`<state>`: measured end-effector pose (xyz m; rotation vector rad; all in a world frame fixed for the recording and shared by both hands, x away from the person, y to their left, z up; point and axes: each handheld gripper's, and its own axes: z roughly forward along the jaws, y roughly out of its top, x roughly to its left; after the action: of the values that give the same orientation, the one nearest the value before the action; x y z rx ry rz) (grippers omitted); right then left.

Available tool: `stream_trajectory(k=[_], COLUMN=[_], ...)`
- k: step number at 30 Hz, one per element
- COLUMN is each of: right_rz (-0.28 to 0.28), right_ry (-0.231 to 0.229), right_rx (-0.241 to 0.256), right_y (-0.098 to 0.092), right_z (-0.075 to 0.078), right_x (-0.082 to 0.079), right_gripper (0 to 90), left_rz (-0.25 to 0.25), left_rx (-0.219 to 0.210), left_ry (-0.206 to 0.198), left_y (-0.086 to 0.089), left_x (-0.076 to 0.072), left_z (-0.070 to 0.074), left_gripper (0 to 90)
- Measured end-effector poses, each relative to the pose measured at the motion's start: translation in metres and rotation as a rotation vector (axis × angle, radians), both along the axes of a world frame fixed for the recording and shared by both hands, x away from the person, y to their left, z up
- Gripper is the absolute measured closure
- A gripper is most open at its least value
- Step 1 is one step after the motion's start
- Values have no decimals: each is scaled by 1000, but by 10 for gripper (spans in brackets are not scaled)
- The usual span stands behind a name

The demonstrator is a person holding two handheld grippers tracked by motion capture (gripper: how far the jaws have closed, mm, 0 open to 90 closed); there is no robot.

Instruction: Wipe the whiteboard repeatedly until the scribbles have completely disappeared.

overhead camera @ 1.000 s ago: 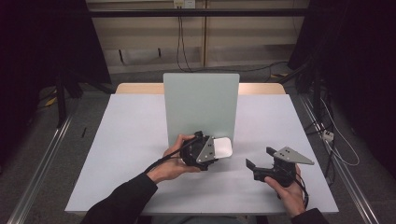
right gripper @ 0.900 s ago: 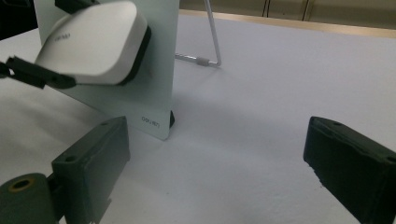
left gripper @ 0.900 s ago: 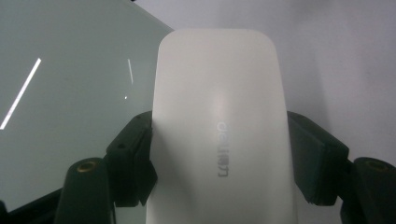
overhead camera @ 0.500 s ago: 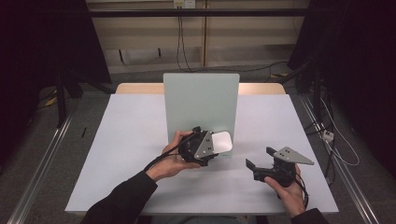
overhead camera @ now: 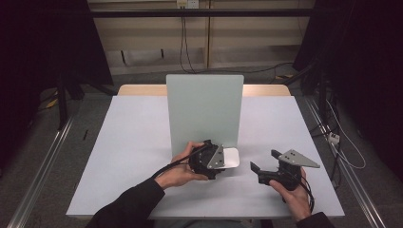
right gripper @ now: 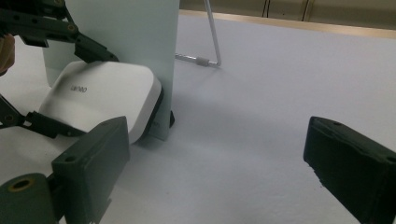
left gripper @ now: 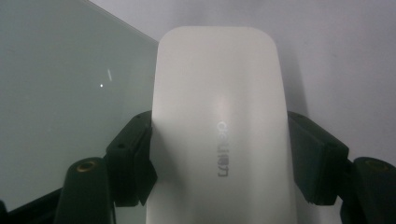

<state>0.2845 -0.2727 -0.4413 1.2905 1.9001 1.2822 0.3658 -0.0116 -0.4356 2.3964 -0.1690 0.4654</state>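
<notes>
1. Your left hand-held gripper [overhead camera: 223, 160] is clamped on the white box [overhead camera: 231, 157]: in the left gripper view its two black jaws press the box [left gripper: 219, 135] from either side, about midway along its length.
2. The box reaches forward past the jaws, its rounded far end ahead of them. Grey lettering runs along its top face.
3. Just left of the box, as your left hand-held gripper looks at it, stands the green panel [left gripper: 60, 98]; in that view I cannot tell whether box and panel touch.
4. In the right gripper view the box [right gripper: 105, 95] lies low over the bench [right gripper: 261, 93], with its far corner right against the lower edge of the panel [right gripper: 135, 28].
5. Your right hand-held gripper [overhead camera: 265, 165] is released: its jaws stand wide apart with nothing but bench between them. It points towards the box, which lies ahead of it and to its left, apart from it.
6. Behind the panel, farther ahead of your right hand-held gripper, a thin wire stand [right gripper: 212, 37] comes down to the bench.
7. In the high view your left hand [overhead camera: 178, 171] grips its tool from behind, near the foot of the panel [overhead camera: 204, 109].
</notes>
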Motion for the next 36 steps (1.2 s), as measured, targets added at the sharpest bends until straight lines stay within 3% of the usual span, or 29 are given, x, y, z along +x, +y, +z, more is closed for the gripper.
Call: stream_trajectory(k=[2,8,16,20,23,29,36], right_rz=[1,-1,-1,-1,-2,-1,-2], right_ry=[-1,0,0,1,0,0,1], right_rx=[1,0,2,0,1,0,2], right_y=[0,0,0,0,1,-1,0], right_z=[0,0,0,0,0,0,0], right_x=[0,0,0,0,0,0,0], right_gripper=[71,71,71,71,71,71,71], left_rz=[-9,7,65,75,62,21,13], left_rx=[33,13,-81,-116,-91,-7,15], left_ry=[1,26,-32,-30,-36,21,41], left_y=[1,4,13,18,17,24,34], left_x=[0,0,7,10,8,3,4], left_z=[-1,-3,20,24,21,1,-2], left_gripper=[311,311,311,311,311,311,311])
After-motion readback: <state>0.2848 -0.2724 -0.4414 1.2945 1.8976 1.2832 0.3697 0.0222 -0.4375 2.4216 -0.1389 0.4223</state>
